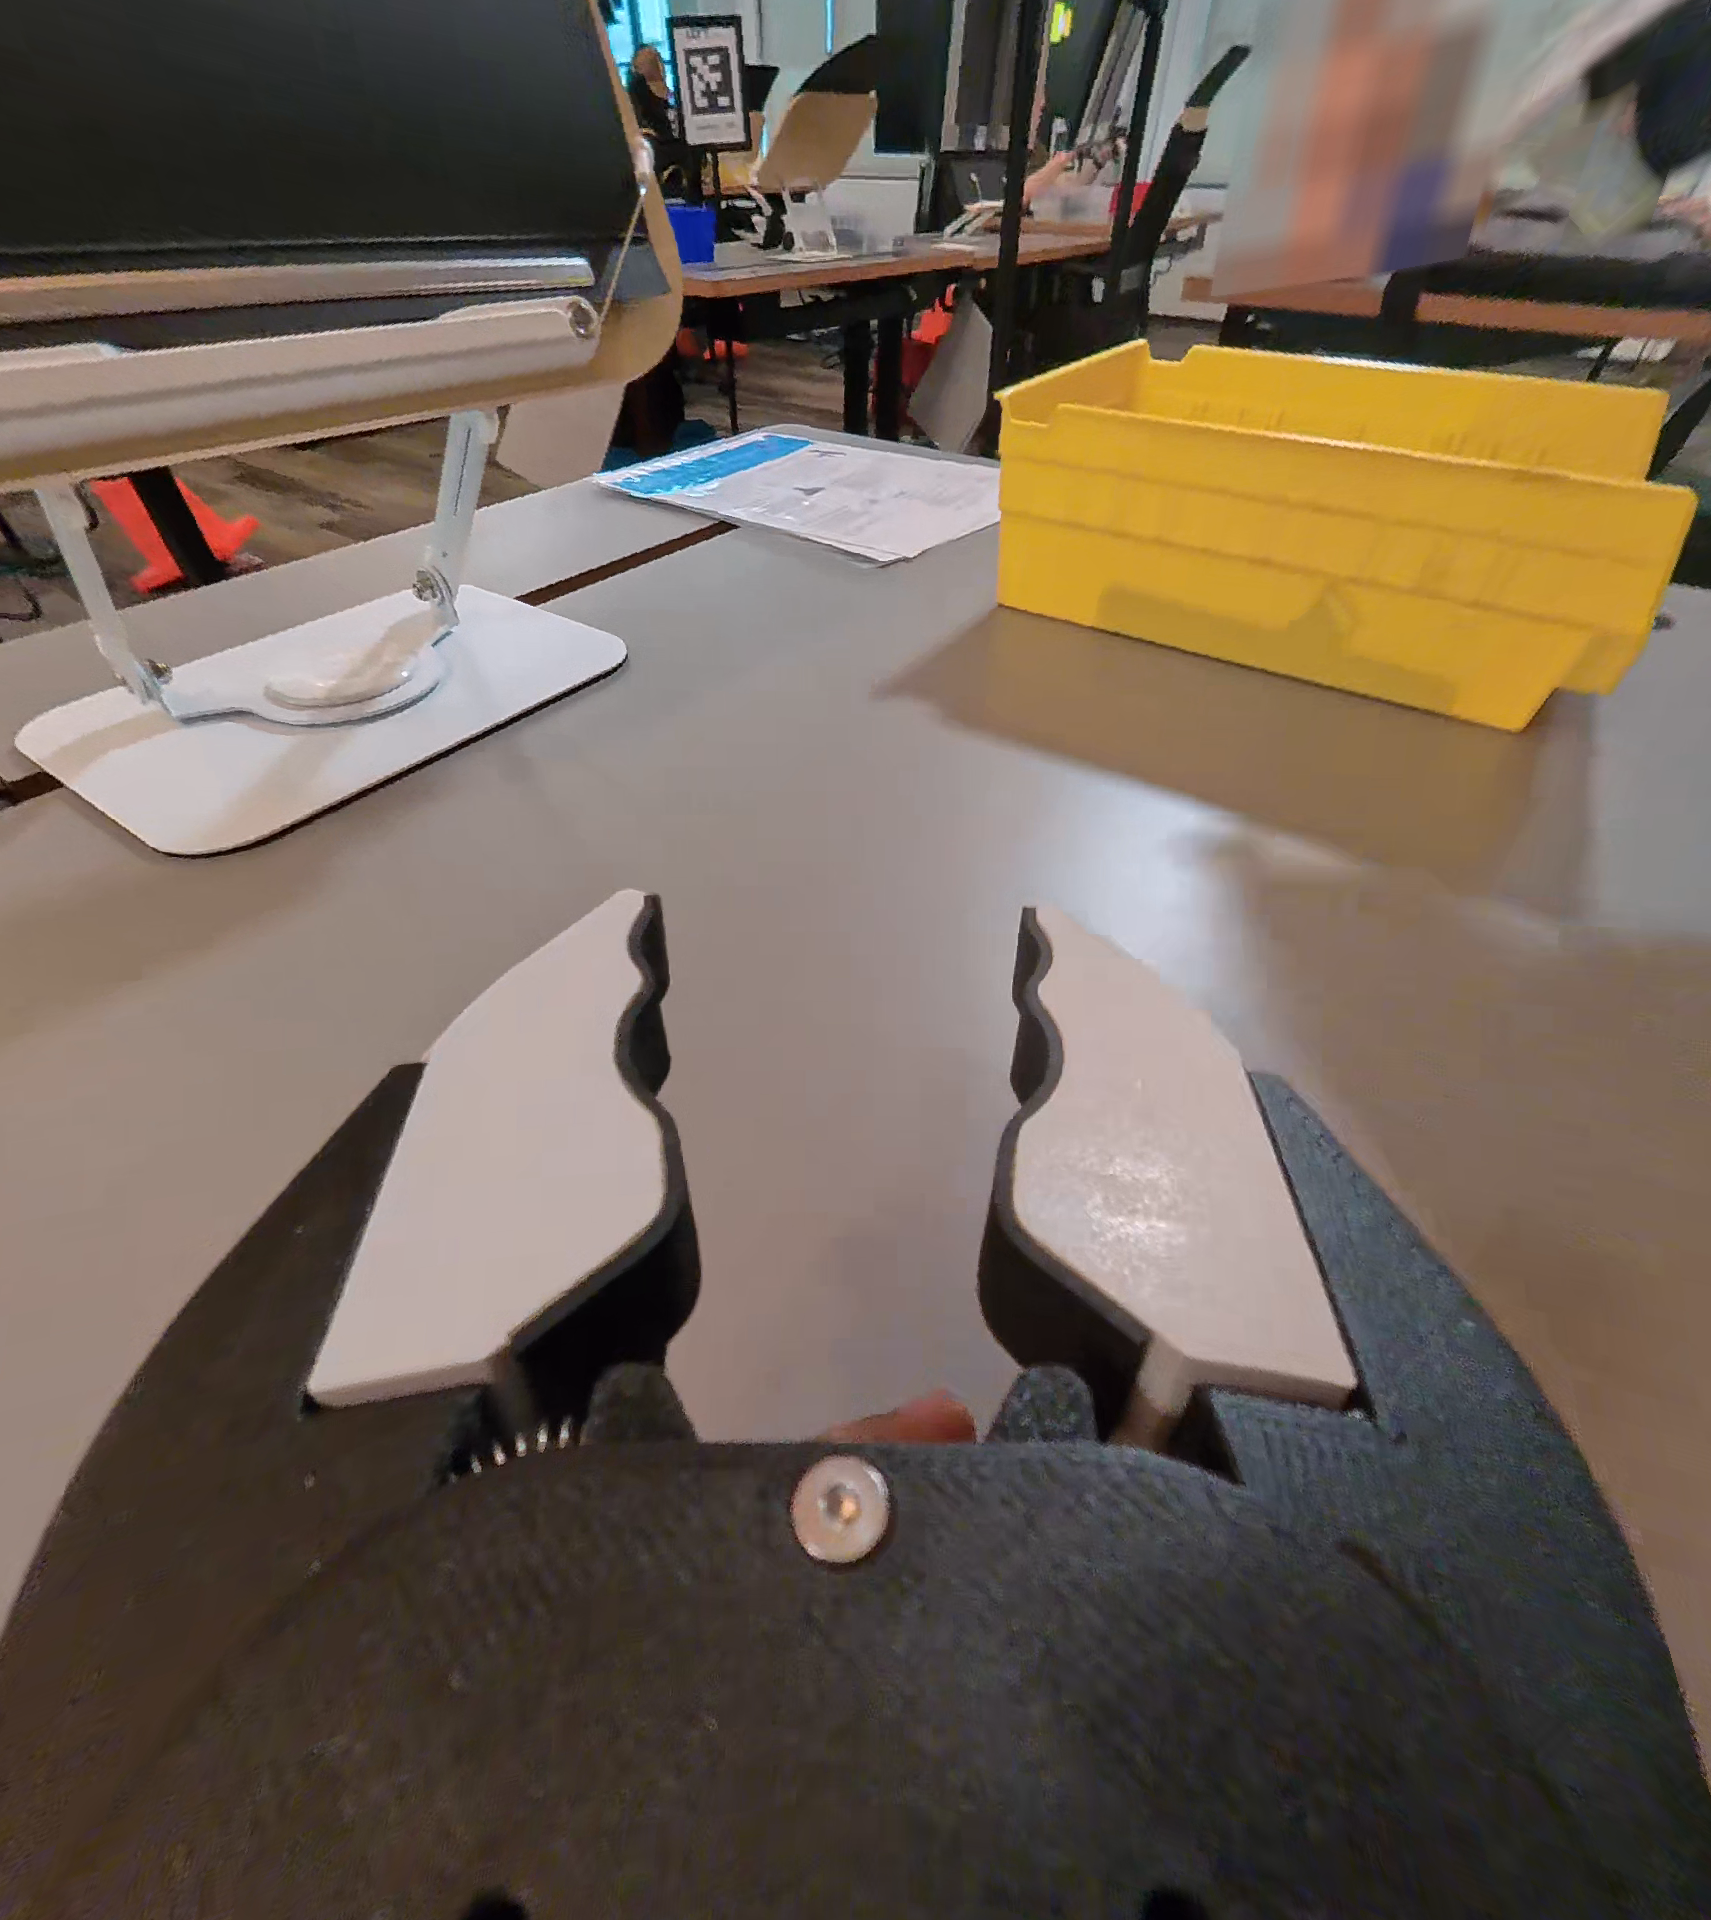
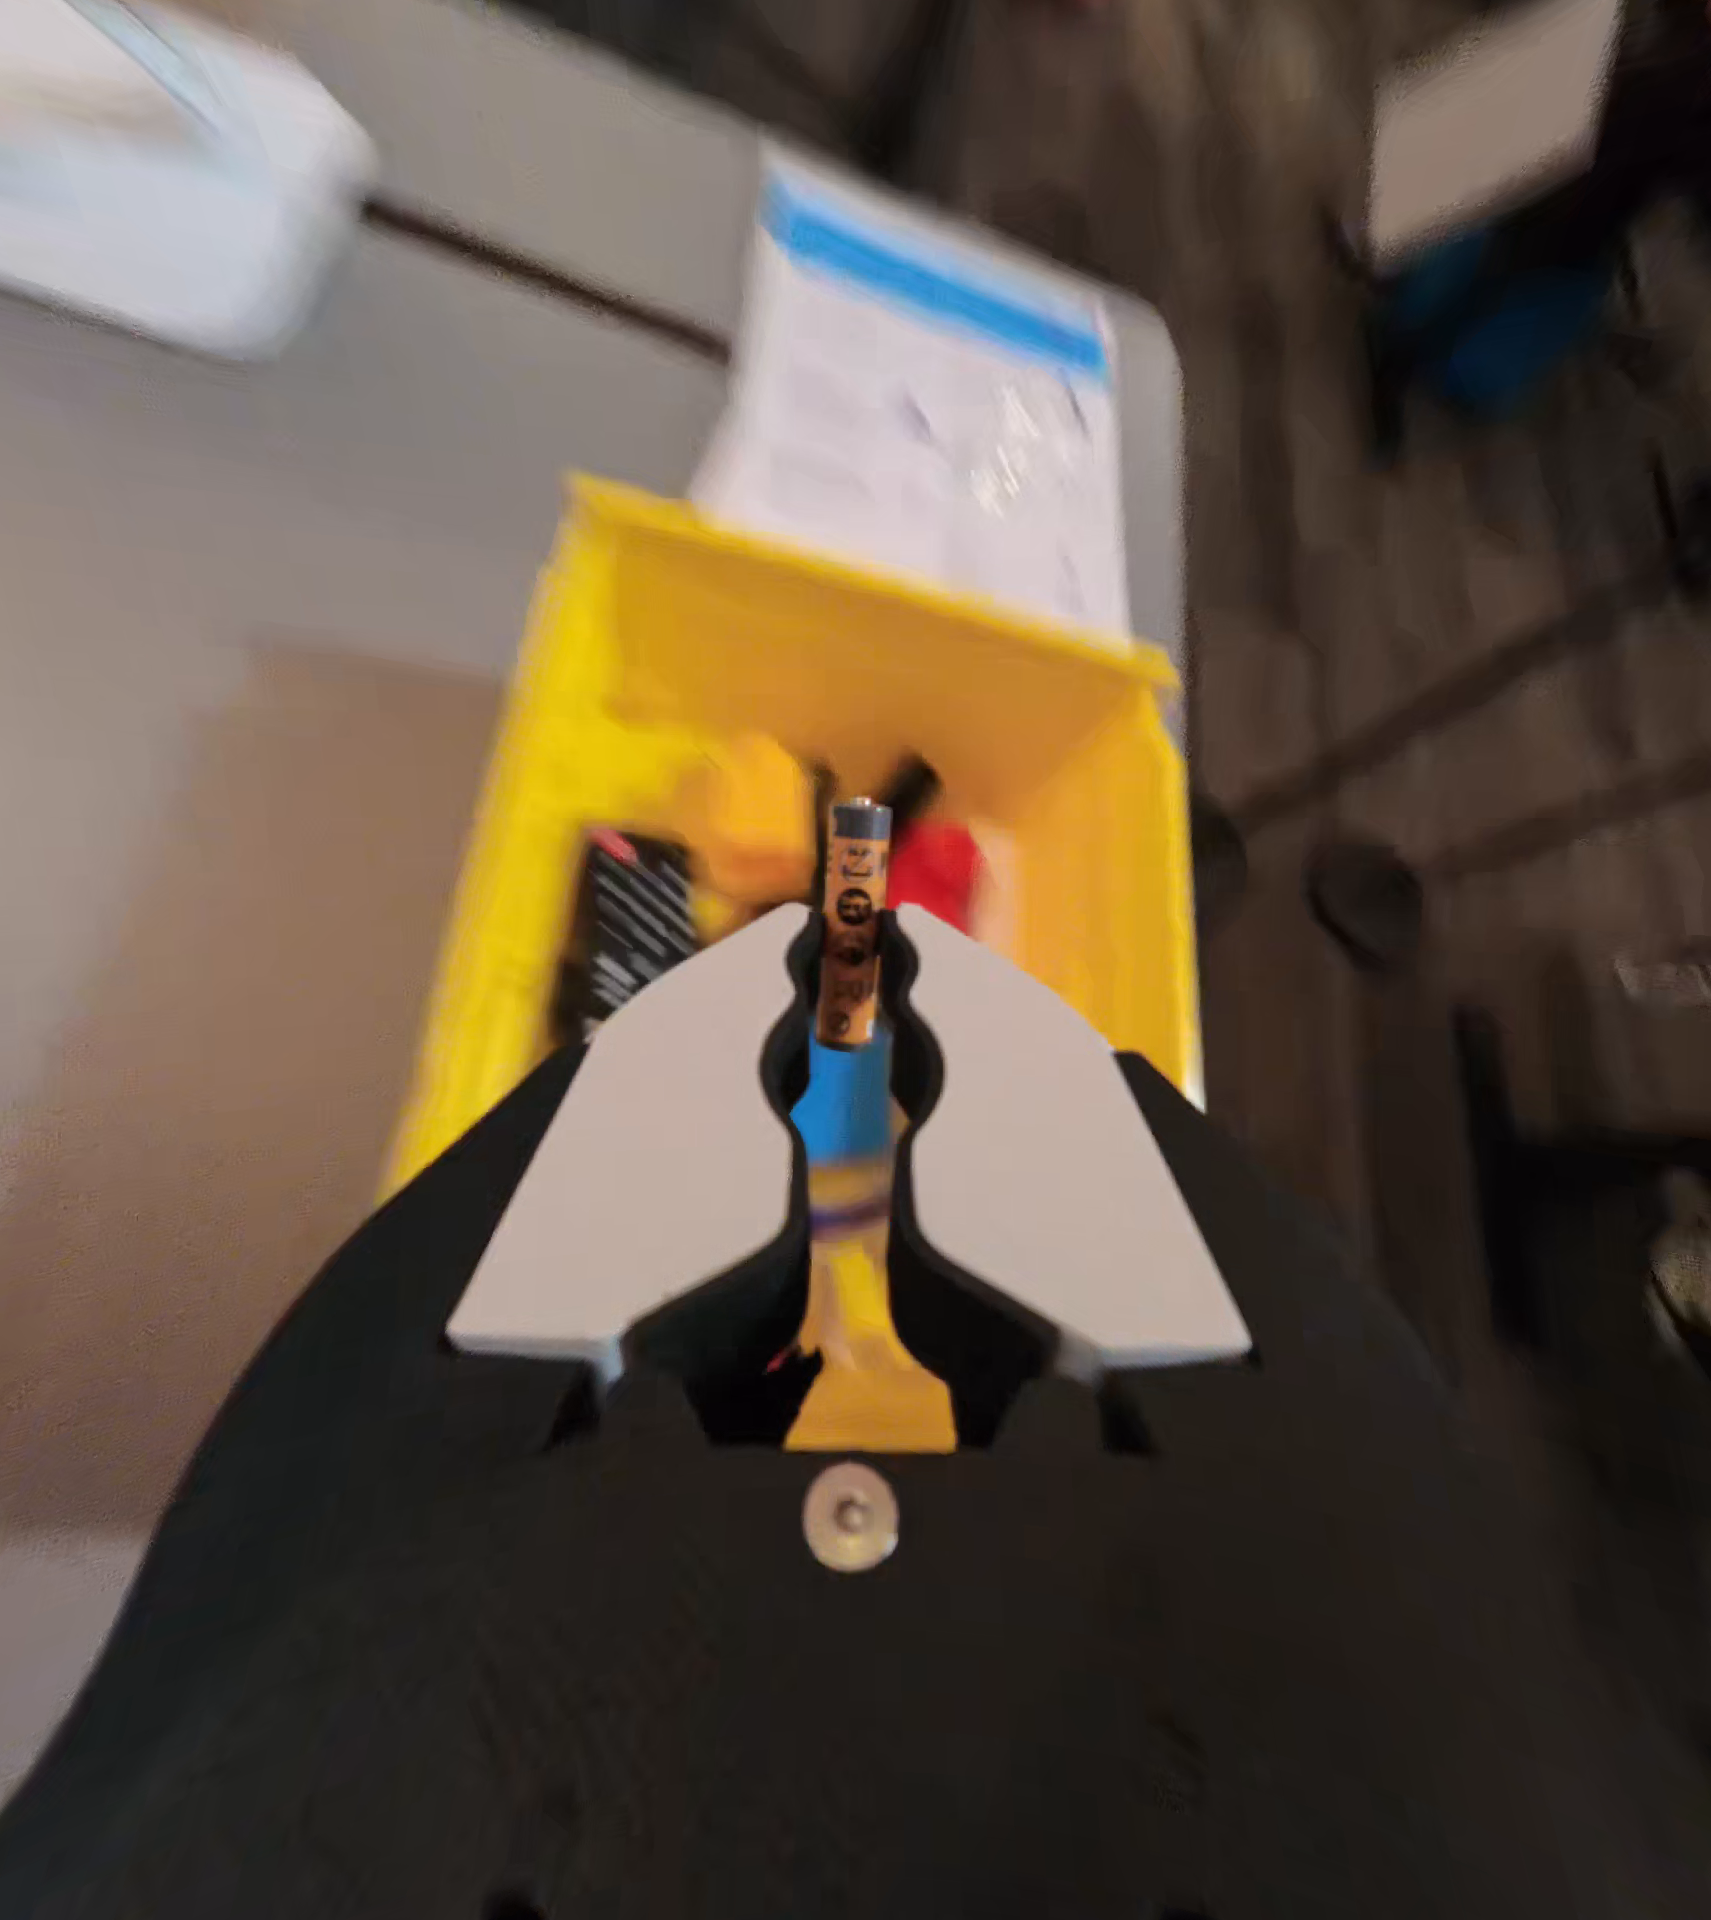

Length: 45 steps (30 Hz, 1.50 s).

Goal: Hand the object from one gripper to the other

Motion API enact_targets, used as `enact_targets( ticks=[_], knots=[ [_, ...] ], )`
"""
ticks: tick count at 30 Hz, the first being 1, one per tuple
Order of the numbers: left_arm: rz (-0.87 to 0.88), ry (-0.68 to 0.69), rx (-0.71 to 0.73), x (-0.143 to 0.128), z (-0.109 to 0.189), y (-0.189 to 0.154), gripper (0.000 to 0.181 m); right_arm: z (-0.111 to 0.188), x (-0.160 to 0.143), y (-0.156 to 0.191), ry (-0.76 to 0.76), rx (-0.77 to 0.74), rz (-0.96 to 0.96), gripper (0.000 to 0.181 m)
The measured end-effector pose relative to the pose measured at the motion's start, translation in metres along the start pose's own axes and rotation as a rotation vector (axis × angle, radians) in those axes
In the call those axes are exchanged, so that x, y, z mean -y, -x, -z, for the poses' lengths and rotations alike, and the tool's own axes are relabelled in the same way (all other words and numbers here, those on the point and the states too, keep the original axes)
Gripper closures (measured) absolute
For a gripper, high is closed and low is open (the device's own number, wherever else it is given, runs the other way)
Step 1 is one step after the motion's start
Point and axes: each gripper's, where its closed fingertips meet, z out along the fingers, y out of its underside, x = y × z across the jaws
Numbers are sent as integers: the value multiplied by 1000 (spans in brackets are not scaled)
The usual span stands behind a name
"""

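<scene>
Right gripper [image 2: 853, 914] gripping battery [image 2: 855, 925] above yellow bin [image 2: 1090, 769], pickup looking done. Left gripper [image 1: 840, 914] hanging spread wide, empty over table [image 1: 830, 727]. Handover not yet made.

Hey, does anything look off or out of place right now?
Nothing stands out. The right tool holds a battery above the yellow bin; the left tool is open and empty over the table.
</scene>
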Motion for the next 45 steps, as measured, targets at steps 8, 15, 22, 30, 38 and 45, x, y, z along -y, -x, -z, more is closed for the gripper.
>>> enact_targets(
  ticks=[8, 15, 22, 30, 38, 45],
  knots=[
    [32, -8, -19, 1, 0, -3, 120, -42, -137, -48, 498, -9, -7, 171],
    [3, 21, -29, -3, -3, -7, 121, -48, -152, -46, 557, 7, -4, 170],
    [4, 21, -33, -3, -3, -8, 121, -50, -164, -49, 601, 1, -12, 170],
    [11, 21, -33, -3, -3, -7, 121, -41, -143, -54, 544, -53, -6, 162],
    [15, 20, -32, -3, -3, -6, 121, -25, -36, -4, 169, -7, 111, 168],
    [17, 23, -36, -4, -3, -6, 121, 14, 94, 155, -480, 274, 161, 165]
  ],
)
